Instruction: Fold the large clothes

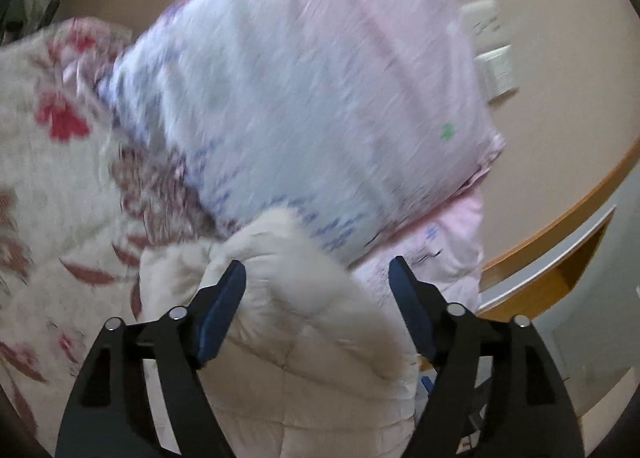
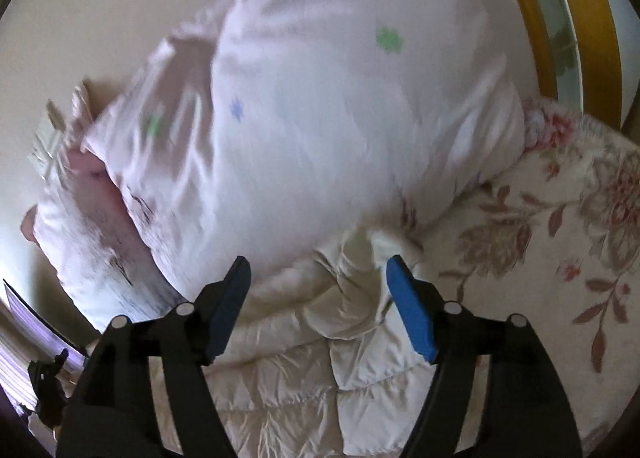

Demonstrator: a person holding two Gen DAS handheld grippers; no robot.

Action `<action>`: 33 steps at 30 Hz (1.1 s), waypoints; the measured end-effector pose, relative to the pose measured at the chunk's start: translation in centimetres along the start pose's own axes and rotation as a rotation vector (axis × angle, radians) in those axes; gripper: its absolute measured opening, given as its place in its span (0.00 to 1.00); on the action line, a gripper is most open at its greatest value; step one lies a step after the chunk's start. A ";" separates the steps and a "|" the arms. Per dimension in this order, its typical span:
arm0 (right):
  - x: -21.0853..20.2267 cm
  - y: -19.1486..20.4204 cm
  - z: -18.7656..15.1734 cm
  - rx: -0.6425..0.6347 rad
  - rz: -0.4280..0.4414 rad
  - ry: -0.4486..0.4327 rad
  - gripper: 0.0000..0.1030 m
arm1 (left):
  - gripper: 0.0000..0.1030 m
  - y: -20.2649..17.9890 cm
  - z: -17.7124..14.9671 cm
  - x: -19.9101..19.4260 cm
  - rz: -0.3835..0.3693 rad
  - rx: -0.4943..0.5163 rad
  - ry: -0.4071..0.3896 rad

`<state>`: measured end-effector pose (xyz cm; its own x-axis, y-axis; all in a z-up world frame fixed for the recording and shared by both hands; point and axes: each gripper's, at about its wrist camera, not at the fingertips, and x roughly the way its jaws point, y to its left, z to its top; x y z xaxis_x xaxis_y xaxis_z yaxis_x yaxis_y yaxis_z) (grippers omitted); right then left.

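Observation:
A cream quilted garment, puffy like a down jacket [image 1: 304,338], lies bunched on the bed right under my left gripper [image 1: 318,270], whose jaws stand wide open with a fold of it between them. It also shows in the right wrist view [image 2: 320,338], where my right gripper [image 2: 318,266] is open just above its crumpled edge. Neither gripper holds anything. The frames are blurred by motion.
Pale pink pillows with small flower prints [image 1: 304,90] [image 2: 320,106] are stacked against the beige wall behind the garment. A floral bedspread [image 1: 48,186] [image 2: 552,242] covers the bed. A wooden headboard [image 1: 560,218] [image 2: 600,18] and wall sockets [image 1: 492,54] stand nearby.

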<state>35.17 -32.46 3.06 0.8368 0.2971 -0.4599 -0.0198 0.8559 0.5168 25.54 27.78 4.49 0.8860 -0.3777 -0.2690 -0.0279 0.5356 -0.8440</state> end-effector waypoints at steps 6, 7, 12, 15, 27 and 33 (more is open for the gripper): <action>-2.5 -1.4 -0.6 -0.075 -0.079 0.036 0.69 | 0.72 0.3 -1.0 -2.4 0.133 0.105 0.053; -2.7 -1.8 -1.0 -0.082 -0.086 0.056 0.69 | 0.72 0.4 -1.4 -2.4 0.154 0.121 0.072; -3.0 -4.1 -3.6 -0.081 -0.123 0.163 0.67 | 0.72 1.5 -4.0 -2.7 0.237 0.193 0.160; -2.9 -5.3 -4.8 -0.048 -0.111 0.204 0.64 | 0.71 1.8 -5.4 -2.7 0.238 0.207 0.199; -2.8 -3.9 -5.9 -0.078 -0.039 0.217 0.09 | 0.31 1.6 -7.8 -0.7 0.324 0.245 0.268; -4.5 -2.5 -5.2 -0.118 -0.068 0.107 0.07 | 0.14 1.9 -7.2 -0.6 0.367 0.246 0.218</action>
<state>28.59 -33.71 0.06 0.7755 0.2744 -0.5686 -0.0344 0.9177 0.3958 21.56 23.59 -0.33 0.7197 -0.2658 -0.6414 -0.1870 0.8155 -0.5477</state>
